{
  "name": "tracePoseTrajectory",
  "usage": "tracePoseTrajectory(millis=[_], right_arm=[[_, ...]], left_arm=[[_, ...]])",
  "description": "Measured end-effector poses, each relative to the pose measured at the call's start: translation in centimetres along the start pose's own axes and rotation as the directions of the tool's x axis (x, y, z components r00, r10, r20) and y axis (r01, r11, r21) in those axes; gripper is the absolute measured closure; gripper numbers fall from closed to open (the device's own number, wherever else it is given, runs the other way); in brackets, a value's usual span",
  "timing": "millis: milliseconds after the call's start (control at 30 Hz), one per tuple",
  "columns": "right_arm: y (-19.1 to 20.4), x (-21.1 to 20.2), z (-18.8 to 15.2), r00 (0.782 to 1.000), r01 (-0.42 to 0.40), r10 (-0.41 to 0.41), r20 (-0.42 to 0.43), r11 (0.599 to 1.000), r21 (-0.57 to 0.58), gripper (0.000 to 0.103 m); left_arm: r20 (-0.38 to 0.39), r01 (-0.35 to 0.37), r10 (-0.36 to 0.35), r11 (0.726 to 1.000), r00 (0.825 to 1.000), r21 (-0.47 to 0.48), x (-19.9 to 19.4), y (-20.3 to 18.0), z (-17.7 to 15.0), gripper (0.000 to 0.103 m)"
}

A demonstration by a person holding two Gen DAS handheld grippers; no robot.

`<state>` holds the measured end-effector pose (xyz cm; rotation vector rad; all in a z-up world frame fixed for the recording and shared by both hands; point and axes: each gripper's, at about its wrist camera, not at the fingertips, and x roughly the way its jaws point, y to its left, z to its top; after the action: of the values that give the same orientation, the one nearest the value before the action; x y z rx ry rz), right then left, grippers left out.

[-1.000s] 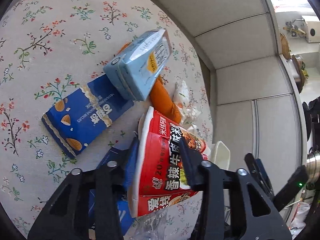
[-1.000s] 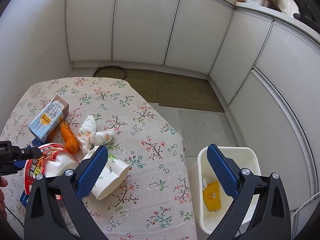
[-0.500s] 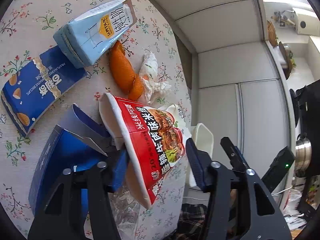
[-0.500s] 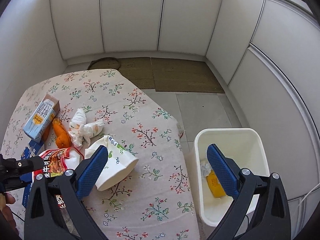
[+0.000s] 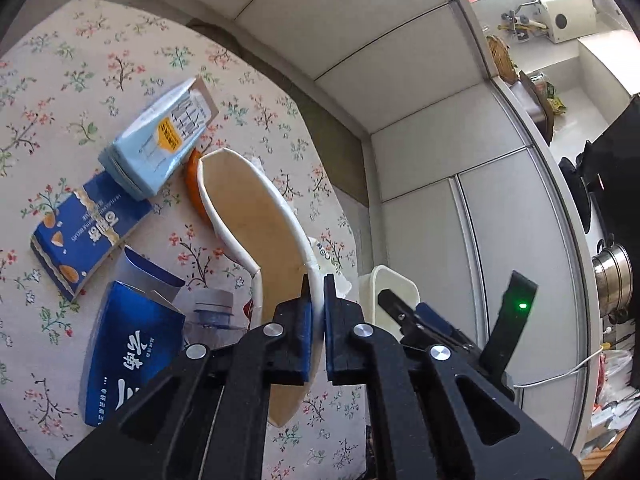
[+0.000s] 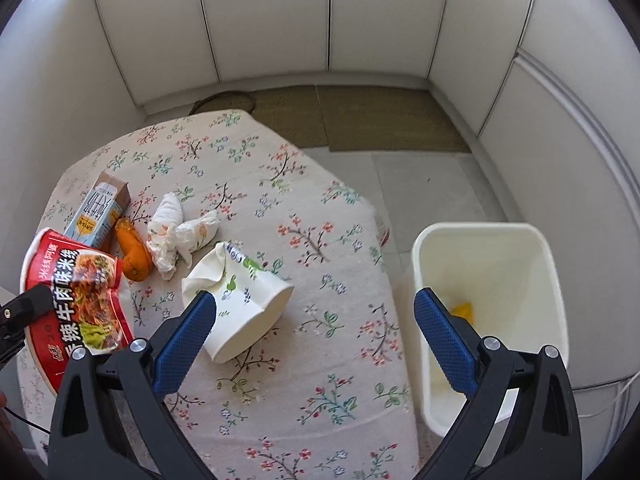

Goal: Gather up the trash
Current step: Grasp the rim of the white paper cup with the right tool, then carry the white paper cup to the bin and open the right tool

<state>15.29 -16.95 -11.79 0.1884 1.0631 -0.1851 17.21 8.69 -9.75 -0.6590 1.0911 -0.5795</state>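
My left gripper (image 5: 317, 300) is shut on the rim of a red instant-noodle cup (image 5: 260, 248) and holds it lifted above the table; its pale inside faces the left wrist camera. The cup also shows at the left in the right wrist view (image 6: 76, 296). My right gripper (image 6: 316, 320) is open and empty, hovering over the table's near edge. A crushed white paper cup (image 6: 240, 304) lies on the floral tablecloth (image 6: 320, 272) by its left finger. The white trash bin (image 6: 492, 312) stands on the floor to the right with a yellow scrap inside.
On the table lie a light-blue milk carton (image 5: 160, 144), an orange wrapper (image 6: 134, 252), crumpled tissues (image 6: 176, 232), a blue biscuit box (image 5: 88, 236), a blue carton (image 5: 128, 352) and a clear plastic bottle (image 5: 212, 312). White cabinets surround the floor; a mat (image 6: 360, 120) lies beyond.
My left gripper has closed on the noodle cup's rim and lifted and turned it, so its inside now faces the camera. My right gripper moved slightly closer to the table and bin.
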Motion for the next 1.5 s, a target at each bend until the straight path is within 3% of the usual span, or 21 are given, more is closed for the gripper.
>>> tracePoseTrajectory(millis=[100,167,233,300,400,433,500,567,700,933,1133,1300,1500], right_arm=[[-0.8,2.3,-0.3,0.985,-0.121,0.135,-0.103,0.984,0.133,0.007],[-1.0,3.9,-0.7,0.963,-0.190,0.228,-0.146,0.953,0.237,0.007],[-1.0,5.2,-0.9,0.941,-0.235,0.294,-0.166,0.924,0.301,0.014],[-0.6,6.0,-1.2,0.924,-0.269,0.339,-0.179,0.905,0.329,0.034],[-0.4,6.7,-1.5,0.895,-0.312,0.401,-0.195,0.875,0.369,0.051],[-0.4,6.9,-1.5,0.891,-0.320,0.412,-0.192,0.868,0.380,0.054],[-0.3,7.3,-1.4,0.879,-0.344,0.439,-0.185,0.853,0.392,0.078],[-0.1,7.3,-1.2,0.880,-0.353,0.442,-0.172,0.853,0.385,0.093],[0.7,5.8,-0.5,0.899,-0.367,0.421,-0.122,0.876,0.314,0.100],[1.6,2.6,0.1,0.925,-0.359,0.374,-0.062,0.916,0.178,0.100],[1.0,-0.9,0.5,0.932,-0.361,0.361,0.025,0.926,0.112,0.100],[-0.7,-3.5,0.7,0.943,-0.322,0.313,0.112,0.944,0.077,0.100],[-4.9,-6.7,0.8,0.956,-0.203,0.184,0.228,0.977,0.062,0.100]], left_arm=[[0.059,-0.010,0.008,0.999,0.998,0.032,-1.8,-0.7,0.2,0.098],[0.091,-0.016,0.011,0.998,0.996,0.053,-2.6,-1.5,0.5,0.098],[0.113,-0.017,0.009,0.997,0.994,0.071,-3.3,-1.9,0.5,0.098],[0.124,-0.025,0.014,0.996,0.992,0.086,-3.6,-2.3,0.6,0.098],[0.125,-0.036,0.024,0.995,0.992,0.097,-3.8,-2.1,0.3,0.098],[0.125,-0.041,0.028,0.994,0.992,0.098,-3.7,-2.0,0.4,0.098],[0.122,-0.044,0.032,0.994,0.992,0.099,-3.7,-1.9,0.4,0.098],[0.126,-0.052,0.039,0.994,0.991,0.099,-3.8,-1.9,0.2,0.098],[0.142,-0.072,0.058,0.993,0.988,0.092,-4.0,-1.6,0.2,0.099],[0.177,-0.092,0.074,0.991,0.981,0.096,-4.5,-2.1,0.2,0.099],[0.208,-0.109,0.083,0.987,0.975,0.115,-4.9,-3.3,0.0,0.099],[0.220,-0.111,0.078,0.984,0.972,0.143,-4.8,-4.5,-0.5,0.099],[0.214,-0.112,0.072,0.977,0.974,0.183,-4.0,-6.1,-1.3,0.099]])
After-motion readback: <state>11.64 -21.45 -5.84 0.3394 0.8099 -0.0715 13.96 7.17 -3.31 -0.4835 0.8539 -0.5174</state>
